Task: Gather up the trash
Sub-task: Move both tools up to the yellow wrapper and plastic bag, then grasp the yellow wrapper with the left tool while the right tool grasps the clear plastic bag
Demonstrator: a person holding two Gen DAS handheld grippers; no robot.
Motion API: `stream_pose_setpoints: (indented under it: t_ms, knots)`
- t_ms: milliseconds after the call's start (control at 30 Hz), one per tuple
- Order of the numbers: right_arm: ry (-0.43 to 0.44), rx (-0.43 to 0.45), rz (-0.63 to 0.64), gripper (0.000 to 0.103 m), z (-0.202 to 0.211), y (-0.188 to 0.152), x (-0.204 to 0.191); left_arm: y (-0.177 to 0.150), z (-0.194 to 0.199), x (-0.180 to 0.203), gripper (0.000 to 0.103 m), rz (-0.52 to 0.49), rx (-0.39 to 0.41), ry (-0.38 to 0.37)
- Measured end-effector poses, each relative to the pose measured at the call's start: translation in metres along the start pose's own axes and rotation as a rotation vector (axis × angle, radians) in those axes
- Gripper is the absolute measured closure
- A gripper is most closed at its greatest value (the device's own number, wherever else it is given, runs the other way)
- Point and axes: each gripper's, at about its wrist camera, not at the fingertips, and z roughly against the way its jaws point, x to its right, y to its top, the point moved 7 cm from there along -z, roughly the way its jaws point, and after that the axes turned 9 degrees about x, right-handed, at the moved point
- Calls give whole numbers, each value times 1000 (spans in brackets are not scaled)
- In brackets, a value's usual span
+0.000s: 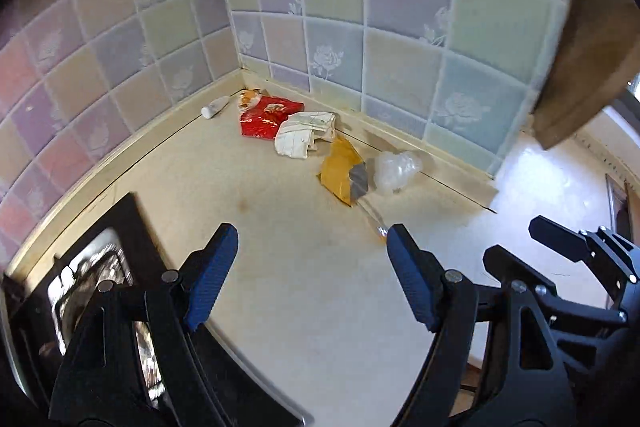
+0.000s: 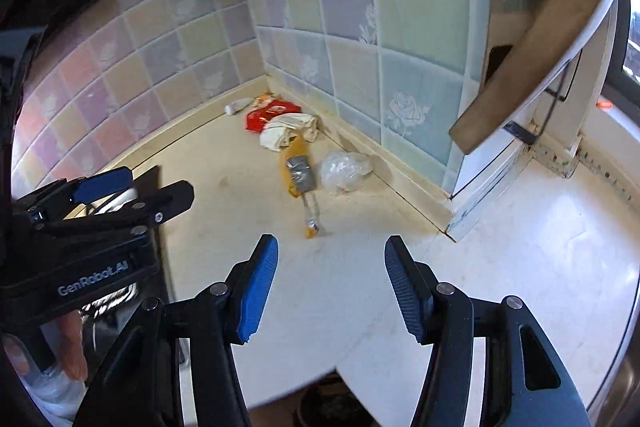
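Trash lies in the far corner of a pale counter [image 1: 288,287]: a small white bottle [image 1: 215,107], a red wrapper [image 1: 266,119], a crumpled white paper [image 1: 306,137], a yellow packet with grey tape [image 1: 344,171], a clear plastic wad [image 1: 396,169] and a thin clear wrapper [image 1: 376,223]. My left gripper [image 1: 309,233] is open and empty, short of the pile. The right wrist view shows the same bottle [image 2: 236,105], red wrapper [image 2: 268,113], white paper [image 2: 286,131], yellow packet [image 2: 298,167], plastic wad [image 2: 344,171] and thin wrapper [image 2: 311,215]. My right gripper [image 2: 332,243] is open, empty, just short of that wrapper.
Tiled walls enclose the corner. A black stove top [image 1: 96,287] sits at the left by the counter's front edge. A brown board [image 1: 588,67] juts in at the right, by a white window frame [image 2: 520,147]. Each gripper shows in the other's view: right [image 1: 514,241], left [image 2: 156,183].
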Motion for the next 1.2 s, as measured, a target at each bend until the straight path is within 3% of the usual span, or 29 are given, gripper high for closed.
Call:
stream_pose_setpoints:
  t_ms: [200, 333, 867, 967, 1067, 1133, 1200]
  knots:
    - [-109, -1, -82, 46, -75, 11, 12, 0, -89, 0, 28, 6, -61, -59]
    - [-164, 11, -119, 46, -110, 19, 18, -6, -129, 2, 28, 20, -91, -79]
    - [-250, 9, -139, 46, -183, 13, 17, -10, -202, -3, 30, 42, -133, -71]
    - [-256, 4, -137, 46, -192, 12, 16, -11, -211, -1, 43, 40, -139, -70]
    - [-261, -2, -132, 46, -198, 13, 15, -12, -220, -1, 61, 51, -152, -74]
    - [-264, -5, -129, 46, -200, 12, 14, -14, -225, -3, 81, 65, -164, -74]
    - [-262, -6, -126, 46, -204, 12, 13, -15, -227, -5, 88, 73, -164, -71]
